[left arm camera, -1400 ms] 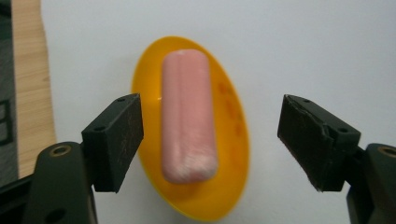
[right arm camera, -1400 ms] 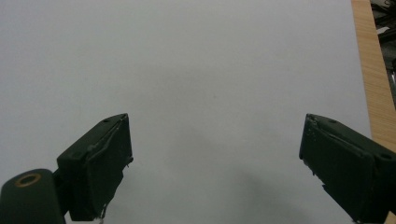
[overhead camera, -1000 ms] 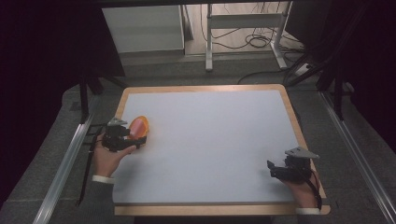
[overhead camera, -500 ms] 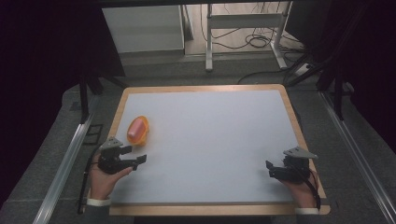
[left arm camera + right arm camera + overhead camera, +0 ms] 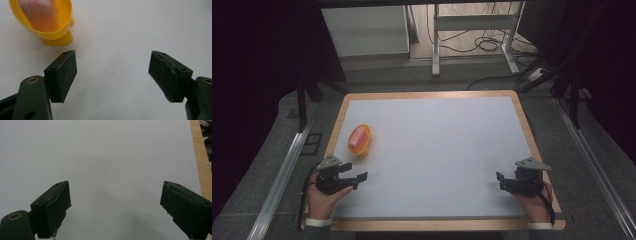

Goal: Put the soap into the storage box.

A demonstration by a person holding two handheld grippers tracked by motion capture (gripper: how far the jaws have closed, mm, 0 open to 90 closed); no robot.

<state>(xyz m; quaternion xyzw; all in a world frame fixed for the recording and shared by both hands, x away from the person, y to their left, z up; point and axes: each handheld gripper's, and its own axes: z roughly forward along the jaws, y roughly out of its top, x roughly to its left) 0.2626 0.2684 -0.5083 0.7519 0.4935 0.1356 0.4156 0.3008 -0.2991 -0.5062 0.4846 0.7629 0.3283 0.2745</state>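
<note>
1. One table (image 5: 437, 150), white-topped with a wooden rim, carries everything.
2. Both grippers sit near its front edge, left gripper (image 5: 354, 179) and right gripper (image 5: 502, 181), each with jaws wide apart and empty.
3. The yellow cup (image 5: 360, 140) lies tipped near the left edge, a pink piece (image 5: 357, 138) inside; a careless nudge could roll it off.

Left hand-held gripper (image 5: 357, 179) and right hand-held gripper (image 5: 501, 181) sit low, jaws spread wide, both pointing inward.
</note>
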